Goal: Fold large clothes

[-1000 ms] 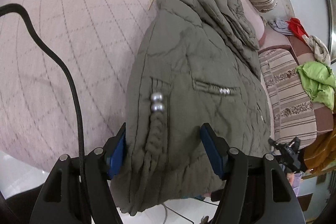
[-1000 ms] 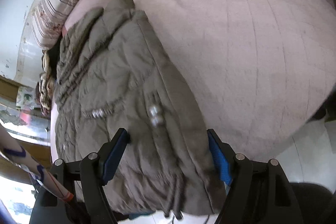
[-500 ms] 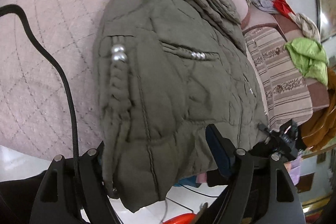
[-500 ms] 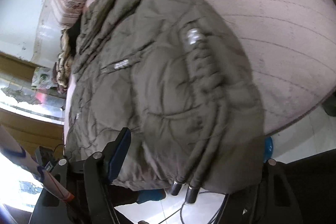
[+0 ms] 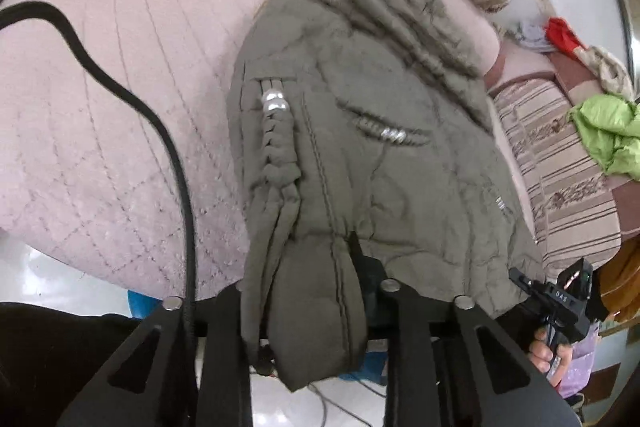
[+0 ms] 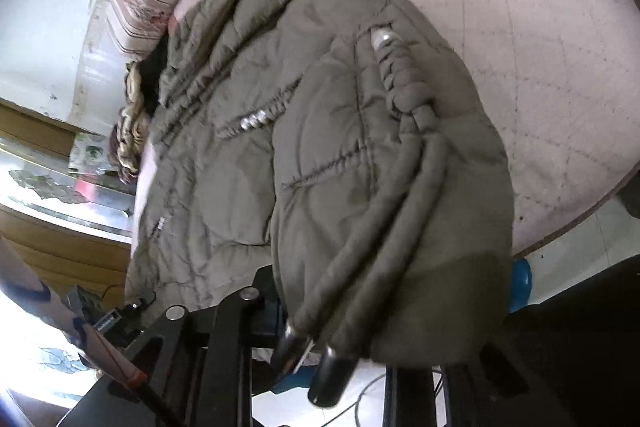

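Note:
An olive quilted jacket (image 5: 360, 131) lies lengthwise on the pink quilted bed (image 5: 100, 99), its hem hanging over the near edge. It has braided drawcords with silver beads (image 5: 274, 101). My left gripper (image 5: 312, 291) is shut on the jacket's hem, which bulges out between the jaws. In the right wrist view the jacket (image 6: 320, 131) fills the middle. My right gripper (image 6: 360, 311) is shut on the hem too, with the cord ends (image 6: 332, 371) dangling over it. The pads of both are hidden by cloth.
Striped cushions (image 5: 560, 167) lie to the right of the jacket, with a green garment (image 5: 608, 135) and other clothes beyond. A black cable (image 5: 160, 131) crosses the bed. The other handheld gripper (image 5: 560, 303) shows at lower right. White floor lies below.
Both grippers have closed on the jacket's hem. One second ago both were open with the hem between their blue pads.

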A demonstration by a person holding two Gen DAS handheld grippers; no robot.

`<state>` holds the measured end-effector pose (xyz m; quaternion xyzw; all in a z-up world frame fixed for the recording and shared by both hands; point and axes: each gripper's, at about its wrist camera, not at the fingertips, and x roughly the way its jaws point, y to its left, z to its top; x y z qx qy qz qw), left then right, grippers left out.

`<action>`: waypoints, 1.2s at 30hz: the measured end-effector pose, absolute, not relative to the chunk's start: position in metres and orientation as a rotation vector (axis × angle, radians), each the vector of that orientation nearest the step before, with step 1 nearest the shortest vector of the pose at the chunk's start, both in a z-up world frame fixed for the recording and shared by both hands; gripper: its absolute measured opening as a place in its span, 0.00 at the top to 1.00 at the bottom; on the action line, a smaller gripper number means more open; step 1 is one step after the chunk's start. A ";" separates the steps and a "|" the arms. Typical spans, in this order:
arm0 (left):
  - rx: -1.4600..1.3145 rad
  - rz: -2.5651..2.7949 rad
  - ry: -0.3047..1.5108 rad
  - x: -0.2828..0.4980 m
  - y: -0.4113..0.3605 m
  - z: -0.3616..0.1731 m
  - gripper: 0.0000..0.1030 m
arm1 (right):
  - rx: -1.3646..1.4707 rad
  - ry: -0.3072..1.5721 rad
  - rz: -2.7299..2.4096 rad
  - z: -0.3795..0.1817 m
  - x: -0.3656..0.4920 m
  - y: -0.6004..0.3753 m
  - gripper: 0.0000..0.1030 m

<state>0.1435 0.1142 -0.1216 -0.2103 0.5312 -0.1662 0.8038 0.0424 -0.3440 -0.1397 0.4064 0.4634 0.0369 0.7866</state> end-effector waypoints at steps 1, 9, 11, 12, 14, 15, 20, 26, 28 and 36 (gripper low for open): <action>-0.455 -0.353 1.114 0.139 0.116 -0.112 0.80 | 0.867 0.983 0.088 -0.132 0.040 -0.344 0.77; -0.410 -0.374 1.003 0.119 0.117 -0.061 0.83 | 0.813 0.880 0.152 -0.072 0.026 -0.351 0.78; -0.409 -0.380 0.980 0.124 0.117 -0.052 0.83 | 0.801 0.872 0.161 -0.063 0.031 -0.351 0.78; -0.406 -0.384 0.963 0.128 0.115 -0.045 0.83 | 0.787 0.868 0.166 -0.057 0.035 -0.350 0.78; -0.391 -0.387 0.937 0.137 0.111 -0.034 0.83 | 0.750 0.853 0.172 -0.045 0.044 -0.347 0.78; -0.379 -0.384 0.921 0.142 0.111 -0.028 0.83 | 0.727 0.840 0.178 -0.036 0.050 -0.345 0.78; -0.373 -0.352 0.848 0.182 0.107 0.005 0.83 | 0.635 0.778 0.183 0.006 0.086 -0.338 0.78; -0.325 -0.311 0.787 0.243 0.096 0.035 0.83 | 0.554 0.707 0.152 0.051 0.148 -0.331 0.78; -0.292 -0.296 0.774 0.260 0.089 0.041 0.83 | 0.536 0.691 0.142 0.060 0.165 -0.329 0.78; -0.229 -0.226 0.739 0.320 0.075 0.041 0.83 | 0.495 0.614 0.047 0.069 0.221 -0.331 0.78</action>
